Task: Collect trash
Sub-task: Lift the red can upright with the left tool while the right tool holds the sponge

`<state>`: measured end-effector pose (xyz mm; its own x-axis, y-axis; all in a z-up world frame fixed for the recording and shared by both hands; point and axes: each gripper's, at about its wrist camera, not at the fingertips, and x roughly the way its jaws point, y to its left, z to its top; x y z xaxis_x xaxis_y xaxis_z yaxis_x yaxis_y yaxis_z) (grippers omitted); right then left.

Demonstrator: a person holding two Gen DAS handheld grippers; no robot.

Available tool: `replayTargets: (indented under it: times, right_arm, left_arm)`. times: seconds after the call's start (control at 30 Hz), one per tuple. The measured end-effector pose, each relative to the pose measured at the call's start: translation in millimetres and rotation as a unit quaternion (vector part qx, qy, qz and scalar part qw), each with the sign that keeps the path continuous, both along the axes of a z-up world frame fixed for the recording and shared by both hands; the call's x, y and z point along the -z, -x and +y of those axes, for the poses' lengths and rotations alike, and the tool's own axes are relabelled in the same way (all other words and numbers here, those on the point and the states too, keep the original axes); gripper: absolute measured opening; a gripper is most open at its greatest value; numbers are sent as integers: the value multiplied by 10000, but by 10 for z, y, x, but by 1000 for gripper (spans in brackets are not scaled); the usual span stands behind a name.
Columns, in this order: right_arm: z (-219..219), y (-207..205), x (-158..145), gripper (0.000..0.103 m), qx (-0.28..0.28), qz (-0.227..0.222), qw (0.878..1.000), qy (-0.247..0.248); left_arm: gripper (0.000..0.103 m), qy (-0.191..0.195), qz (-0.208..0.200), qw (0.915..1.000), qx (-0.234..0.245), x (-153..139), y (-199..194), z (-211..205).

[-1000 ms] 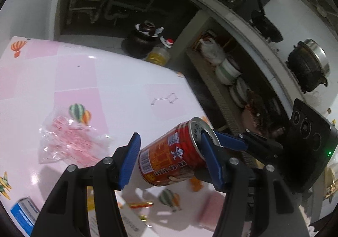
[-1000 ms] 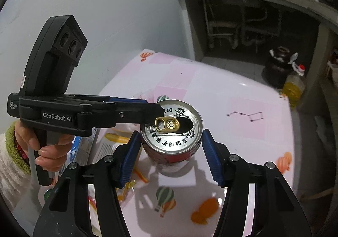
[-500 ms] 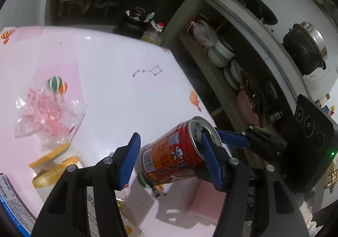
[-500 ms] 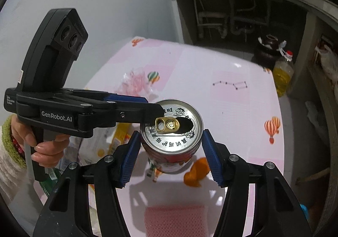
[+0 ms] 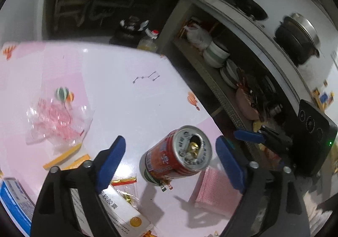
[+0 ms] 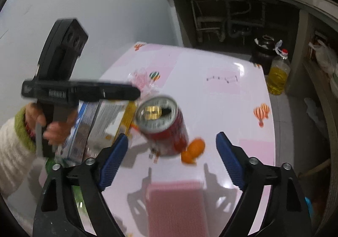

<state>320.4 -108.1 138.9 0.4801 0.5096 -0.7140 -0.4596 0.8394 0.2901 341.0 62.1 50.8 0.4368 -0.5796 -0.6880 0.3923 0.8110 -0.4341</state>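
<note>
Now, from the left wrist, the left hand-held gripper has just spread, releasing the red can near the surface's right edge. From the right wrist, the right hand-held gripper likewise gapes; the can looks mid-drop, so regrasping likely comes next.

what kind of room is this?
Most likely a home kitchen: a pot on the counter, stacked bowls on the shelf below, a cooking oil bottle on the floor, drain pipes under the sink counter.
</note>
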Motion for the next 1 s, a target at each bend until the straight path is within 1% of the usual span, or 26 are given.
replayTargets:
  times: [0.07,0.13,0.17,0.2,0.27,0.3,0.37,0.4,0.43,0.57,0.63,0.67,0.77,0.83,0.93,1.0]
  right_arm:
    - [-47,108,55,87,-53,61,9999,120]
    - [-66,210,141,88,-96,163,9993,319]
    - [-76,267,210,88,-125,260,9985,455]
    - [-77,295,247,88,-141,311,9980,537]
    - [-69,381,347,89,-207,398,9963,738]
    - [-42,432,390,89,-256,439,9952,839]
    - [-11,484,453,90,-328,492,9937,956]
    - [-9,502,475,90,-350,512,9934,969]
    - [3,517,507,90,-374,546,9929,983]
    - [-12,503,633,91,-314,689,9921,997]
    - [-11,482,701,91,-320,784,9921,928]
    - [-9,479,711,91,-325,808,9923,879]
    - [-1,470,727,91,-336,823,9926,826]
    - [6,468,720,91,-346,809,9927,830]
    - [40,497,676,91,-449,723,9927,857]
    - [72,516,664,91,-500,705,9923,892]
  left_arm:
    - [90,-270,-208,9993,155,-43,56,-95]
    - [93,-540,-397,9971,354,-64,124,-219]
    - [94,-700,-496,9953,453,-69,163,-291]
    - [95,-945,-630,9919,565,-66,210,-381]
    - [95,-1443,-884,9831,696,-43,280,-531]
    - [95,-1937,-1047,9726,744,6,319,-647]
    - [95,-2357,-1171,9613,816,76,346,-753]
    - [95,-2474,-1195,9579,833,116,345,-786]
    - [95,-2507,-1164,9575,820,138,338,-797]
    - [95,-2269,-838,9678,699,213,228,-765]
    - [95,-2214,-751,9700,673,236,195,-776]
    - [94,-2211,-704,9707,627,251,167,-770]
    - [87,-2225,-592,9714,576,285,126,-768]
    - [86,-2210,-544,9722,558,291,116,-772]
    - [84,-2195,-540,9724,574,302,118,-767]
    - [81,-2226,-569,9714,597,308,125,-779]
